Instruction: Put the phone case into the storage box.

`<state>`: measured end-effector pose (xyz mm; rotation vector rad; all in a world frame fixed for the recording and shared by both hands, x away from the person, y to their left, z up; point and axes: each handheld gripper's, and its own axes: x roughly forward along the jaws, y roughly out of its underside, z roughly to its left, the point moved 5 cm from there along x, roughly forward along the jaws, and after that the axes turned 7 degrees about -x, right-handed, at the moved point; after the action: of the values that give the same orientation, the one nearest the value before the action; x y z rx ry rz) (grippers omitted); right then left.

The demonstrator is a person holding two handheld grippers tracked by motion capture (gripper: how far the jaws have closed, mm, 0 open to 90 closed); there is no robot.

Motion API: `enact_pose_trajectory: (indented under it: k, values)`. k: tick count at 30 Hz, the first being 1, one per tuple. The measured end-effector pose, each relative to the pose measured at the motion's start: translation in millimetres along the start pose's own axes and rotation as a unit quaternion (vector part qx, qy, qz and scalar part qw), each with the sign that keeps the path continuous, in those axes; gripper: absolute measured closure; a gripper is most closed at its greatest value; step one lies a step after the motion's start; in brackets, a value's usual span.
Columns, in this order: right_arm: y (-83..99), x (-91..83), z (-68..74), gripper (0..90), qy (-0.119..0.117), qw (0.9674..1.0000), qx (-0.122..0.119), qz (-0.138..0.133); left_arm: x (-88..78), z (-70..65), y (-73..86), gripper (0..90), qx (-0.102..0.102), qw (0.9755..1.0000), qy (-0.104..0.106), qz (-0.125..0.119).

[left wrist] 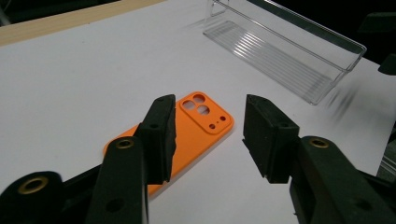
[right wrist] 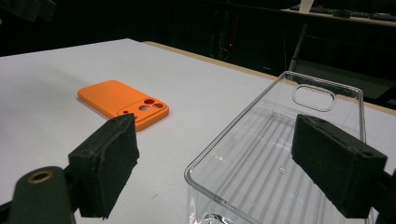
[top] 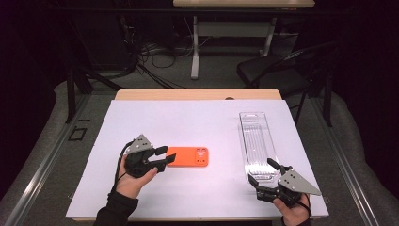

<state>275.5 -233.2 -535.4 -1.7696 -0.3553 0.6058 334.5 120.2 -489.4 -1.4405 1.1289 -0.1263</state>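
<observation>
Two grippers: your left gripper (top: 162, 157) gapes at the orange phone case's (top: 188, 156) end, ungripped; your right gripper (top: 264, 173) straddles the clear tray's (top: 256, 136) near end, unclamped.

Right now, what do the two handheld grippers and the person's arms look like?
Both are black two-jaw tools. The left gripper and right gripper each carry a grey three-cornered plate on top, with a black cable trailing along the wrist. Brass-coloured rivets sit at the jaw pivots; the pads are blocky and matte. The left sleeve is black.
</observation>
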Motion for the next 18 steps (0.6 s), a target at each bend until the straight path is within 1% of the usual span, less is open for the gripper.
enact_pose_trajectory:
  k: [1, 3, 4, 5, 6, 7, 9, 10, 11, 12, 14, 16, 18]
  values:
    - [0.0, 0.0, 0.0, 14.1, 0.000, 1.0000, 0.000, 0.000, 0.0, 0.0, 0.0, 56.1, 0.000, 1.0000, 0.000, 0.000]
    - [-0.1, -0.1, -0.2, 14.1, 0.000, 1.0000, 0.001, 0.000, 7.8, -1.3, -4.7, 56.3, 0.003, 1.0000, -0.009, 0.002]
    - [-0.1, -0.2, -0.1, 14.1, 0.000, 1.0000, 0.001, 0.000, 14.8, -2.4, -9.6, 56.3, -0.002, 0.9999, -0.014, -0.002]
    - [-0.1, -0.2, -0.1, 14.1, 0.000, 1.0000, 0.001, 0.000, 14.8, -2.4, -9.6, 56.2, -0.002, 0.9999, -0.014, -0.002]
    - [-0.1, -0.2, 0.2, 14.1, -0.001, 1.0000, 0.000, 0.000, 21.6, -4.5, -14.1, 56.3, -0.007, 1.0000, -0.003, -0.002]
    - [-0.1, -0.2, 0.2, 14.1, -0.001, 1.0000, 0.000, 0.000, 21.6, -4.5, -14.1, 57.1, -0.007, 1.0000, -0.003, -0.002]
    - [0.2, 0.0, 0.4, 14.1, -0.003, 1.0000, 0.000, 0.000, 29.0, -7.0, -18.3, 58.4, -0.013, 0.9999, 0.010, 0.002]
    - [0.5, 0.3, 0.2, 14.1, -0.003, 1.0000, 0.000, 0.001, 34.4, -8.3, -21.6, 60.6, -0.017, 0.9998, 0.010, 0.005]
    - [0.5, 0.3, 0.2, 14.1, -0.003, 1.0000, 0.000, 0.001, 34.4, -8.3, -21.6, 61.3, -0.017, 0.9998, 0.010, 0.005]
    - [0.7, 0.3, -0.1, 14.1, -0.003, 1.0000, 0.000, 0.002, 40.2, -8.4, -25.3, 62.2, -0.021, 0.9997, 0.011, 0.011]
    - [0.8, 0.3, -0.1, 14.1, -0.003, 1.0000, 0.000, 0.002, 42.9, -8.5, -27.1, 62.7, -0.022, 0.9996, 0.012, 0.015]
    - [0.9, 0.3, -0.1, 14.1, -0.003, 1.0000, 0.000, 0.003, 48.0, -8.2, -30.5, 62.6, -0.021, 0.9995, 0.001, 0.023]
    - [1.1, 0.4, 0.1, 14.1, -0.003, 1.0000, 0.000, 0.003, 53.6, -7.7, -34.3, 61.9, -0.027, 0.9992, -0.003, 0.028]
